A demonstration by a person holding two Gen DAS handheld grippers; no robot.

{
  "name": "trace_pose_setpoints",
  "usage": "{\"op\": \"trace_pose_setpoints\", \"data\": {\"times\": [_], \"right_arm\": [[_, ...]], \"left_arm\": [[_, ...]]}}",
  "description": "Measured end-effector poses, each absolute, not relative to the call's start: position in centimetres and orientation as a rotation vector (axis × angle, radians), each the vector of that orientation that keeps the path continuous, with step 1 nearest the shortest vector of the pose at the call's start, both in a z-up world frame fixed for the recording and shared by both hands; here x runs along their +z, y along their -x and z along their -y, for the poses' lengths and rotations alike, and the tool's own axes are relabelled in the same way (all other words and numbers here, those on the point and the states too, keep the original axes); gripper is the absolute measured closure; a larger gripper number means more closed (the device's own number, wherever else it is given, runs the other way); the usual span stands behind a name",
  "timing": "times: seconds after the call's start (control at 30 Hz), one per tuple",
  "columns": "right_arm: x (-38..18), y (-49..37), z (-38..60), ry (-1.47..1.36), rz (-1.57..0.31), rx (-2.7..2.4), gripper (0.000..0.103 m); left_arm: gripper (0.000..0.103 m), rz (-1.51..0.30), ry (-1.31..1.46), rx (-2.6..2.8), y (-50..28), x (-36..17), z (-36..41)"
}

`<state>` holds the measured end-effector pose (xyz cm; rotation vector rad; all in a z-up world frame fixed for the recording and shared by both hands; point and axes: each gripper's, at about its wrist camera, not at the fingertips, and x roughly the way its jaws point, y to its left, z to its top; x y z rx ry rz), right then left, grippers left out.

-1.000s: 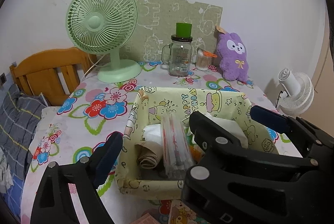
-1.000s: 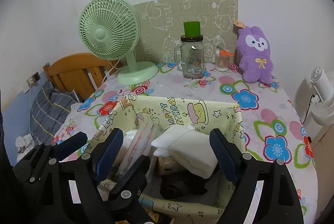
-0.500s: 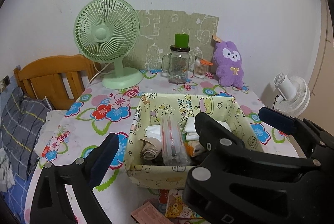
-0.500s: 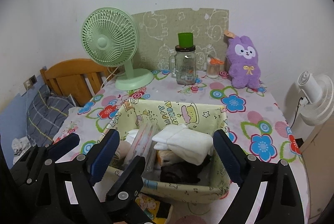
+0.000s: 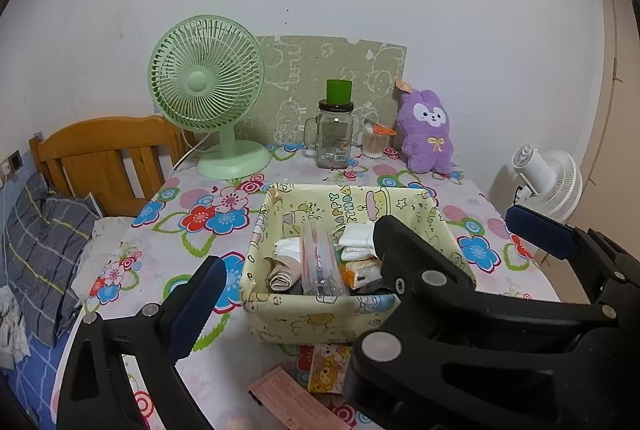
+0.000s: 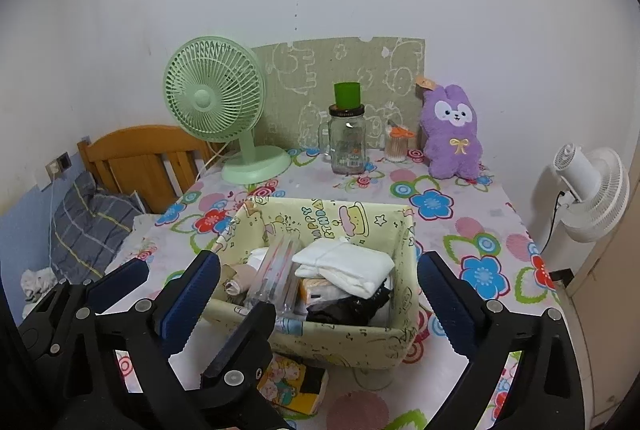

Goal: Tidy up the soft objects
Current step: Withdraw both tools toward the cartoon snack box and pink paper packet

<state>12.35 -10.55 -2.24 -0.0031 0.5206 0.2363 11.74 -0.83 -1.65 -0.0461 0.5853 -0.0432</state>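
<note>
1. The right gripper (image 6: 316,294) stood spread wide, its jaws still opening, with nothing pinched; the yellow fabric basket (image 6: 340,344) showed in the gap between its blue pads but was not touched by them.
2. The left gripper (image 5: 360,258) was likewise spread and empty. In its own view the right gripper's black finger crossed in front of the basket (image 5: 256,270).
3. Judged from the empty claws and the full basket, a placing step looked finished, and the step in hand was a release and pull-away from the basket.
4. Inside the basket a folded white cloth (image 6: 344,266) lay on top toward its right wall, a dark garment (image 6: 352,306) sat below it toward the near wall, a rolled beige cloth (image 6: 240,280) sat by the left wall, and a clear plastic sleeve (image 6: 276,272) leaned between them.
5. The next move would likely call for finding any soft item not yet in the basket. The only one in sight was the purple plush rabbit (image 6: 452,133), beyond the basket by the wall and well apart from both claws.
6. Small printed packets (image 6: 292,384) lay on the floral tablecloth (image 6: 472,230) just in front of the basket; a green desk fan (image 6: 216,101) and a glass jar (image 6: 347,139) stood behind it.
</note>
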Motion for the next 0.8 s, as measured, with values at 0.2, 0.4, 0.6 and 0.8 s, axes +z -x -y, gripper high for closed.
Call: {"op": "trace_pose_setpoints", "data": {"times": [0.2, 0.4, 0.6, 0.8], "right_arm": [[-2.0, -10.9, 10.8, 0.008, -0.505, 0.229, 0.0], [-1.8, -9.3, 10.9, 0.005, -0.495, 0.241, 0.0], [-1.9, -8.1, 11.3, 0.002, -0.494, 0.224, 0.0], [-2.4, -7.2, 11.4, 0.017, -0.496, 0.208, 0.0]], "left_arm": [[0.004, -0.581, 0.051, -0.044, -10.5, -1.4, 1.0], [0.004, -0.567, 0.043, -0.035, -8.9, -1.1, 1.4], [0.004, -0.567, 0.046, -0.05, -7.8, -1.3, 1.5], [0.004, -0.575, 0.042, -0.056, -7.0, -1.7, 1.8]]}}
